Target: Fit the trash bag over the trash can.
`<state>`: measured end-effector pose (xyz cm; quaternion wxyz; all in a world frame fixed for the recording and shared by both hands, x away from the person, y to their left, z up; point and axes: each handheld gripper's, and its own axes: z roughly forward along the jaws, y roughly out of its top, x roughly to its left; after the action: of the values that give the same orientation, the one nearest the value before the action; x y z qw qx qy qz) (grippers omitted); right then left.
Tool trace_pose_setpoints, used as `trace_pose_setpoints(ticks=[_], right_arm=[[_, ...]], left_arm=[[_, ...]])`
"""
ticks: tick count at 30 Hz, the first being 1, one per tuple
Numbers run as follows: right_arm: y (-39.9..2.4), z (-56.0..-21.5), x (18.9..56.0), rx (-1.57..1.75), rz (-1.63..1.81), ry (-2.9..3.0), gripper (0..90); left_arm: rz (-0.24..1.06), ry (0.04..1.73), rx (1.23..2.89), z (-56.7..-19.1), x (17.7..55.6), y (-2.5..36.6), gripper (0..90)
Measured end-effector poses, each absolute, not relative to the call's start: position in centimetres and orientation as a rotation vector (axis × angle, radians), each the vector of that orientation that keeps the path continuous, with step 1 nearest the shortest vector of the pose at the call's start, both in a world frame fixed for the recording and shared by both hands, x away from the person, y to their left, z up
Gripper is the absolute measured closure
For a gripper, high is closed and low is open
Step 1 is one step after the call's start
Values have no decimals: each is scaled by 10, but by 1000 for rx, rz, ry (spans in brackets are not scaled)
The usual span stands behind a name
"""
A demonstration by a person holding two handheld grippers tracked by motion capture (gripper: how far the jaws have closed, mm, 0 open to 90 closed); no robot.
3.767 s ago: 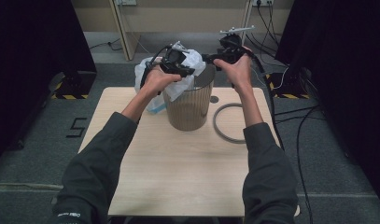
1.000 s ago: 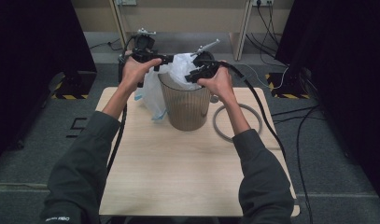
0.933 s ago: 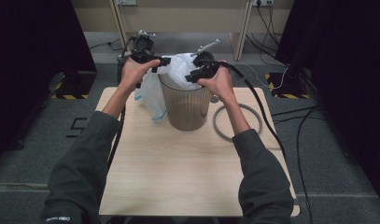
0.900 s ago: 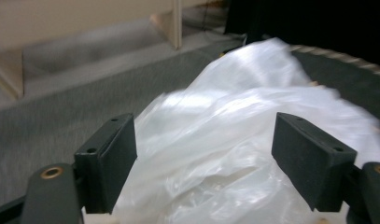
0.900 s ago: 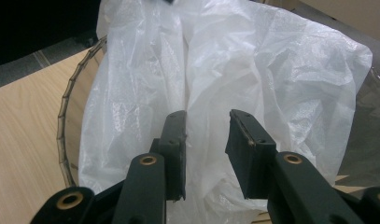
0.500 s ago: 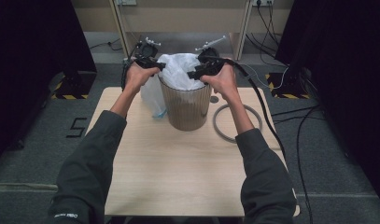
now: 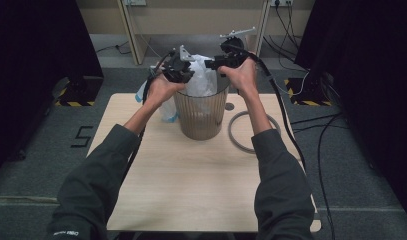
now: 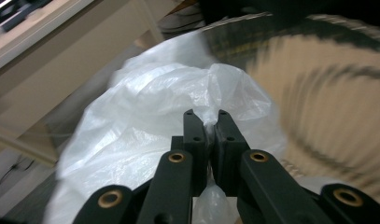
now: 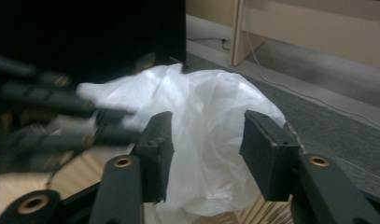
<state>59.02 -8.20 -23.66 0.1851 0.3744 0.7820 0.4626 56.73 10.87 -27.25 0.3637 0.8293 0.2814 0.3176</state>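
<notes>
Writing first: black "5" mark [image 7: 81, 136] on grey floor, left of table; tiny white lettering on left sleeve cuff, too small to read. No brand or label legible on bag or bin.

White plastic bag [image 7: 201, 76]: thin, translucent, crinkled, bunched up w/ folds; sits in mouth of bin [image 7: 201, 114], spilling over rim, part hanging down outside on bin's left side. Bin: round, ribbed, see-through brownish wall, upright, on far-middle part of wooden table [image 7: 191, 195].

Left gripper [image 7: 183, 70]: at bin's near-left rim, over bag. In left gripper view, left gripper [image 8: 207, 122] clenched on a pinch of bag film [image 8: 178, 102], fold squeezed betw. pads; jaws just been closing, film betw. them.

Right gripper [image 7: 216, 62]: at bin's far-right rim, beside bag top. In right gripper view, right gripper [image 9: 204, 135] w/ jaws apart, bag [image 9: 211, 140] bulging in the gap but pads not pressing it; released; jaws just been opening. Left gripper's black arms blurred at left there.

Grey ring [image 7: 252, 132] flat on table, just right of bin. Small dark round spot [image 7: 229, 106] on table betw. bin & ring, near right forearm.
</notes>
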Motion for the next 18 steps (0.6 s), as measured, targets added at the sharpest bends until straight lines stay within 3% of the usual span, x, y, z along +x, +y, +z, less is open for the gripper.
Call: trace_pose_setpoints(ticks=[4, 7, 9, 12, 14, 15, 18], right_arm=[[-69, -238, 600, 1068, 1273, 2221, 472], [-59, -245, 610, 1105, 1316, 2243, 483], [-53, -253, 617, 1103, 1287, 2281, 546], [-47, -262, 621, 1042, 1221, 2346, 753], [-45, -266, 621, 1008, 1165, 2380, 832], [-46, -267, 620, 987, 1122, 2393, 868], [-50, -266, 617, 970, 1062, 2396, 886]], left_arm=[[778, 678, 2158, -276, 558, 99, 849], [750, 680, 2153, -279, 556, 100, 840], [701, 683, 2140, -279, 555, 104, 815], [674, 695, 2116, -277, 555, 110, 742], [622, 745, 2029, -271, 556, 121, 603], [602, 758, 1999, -268, 557, 126, 515], [597, 818, 1901, -258, 561, 144, 427]])
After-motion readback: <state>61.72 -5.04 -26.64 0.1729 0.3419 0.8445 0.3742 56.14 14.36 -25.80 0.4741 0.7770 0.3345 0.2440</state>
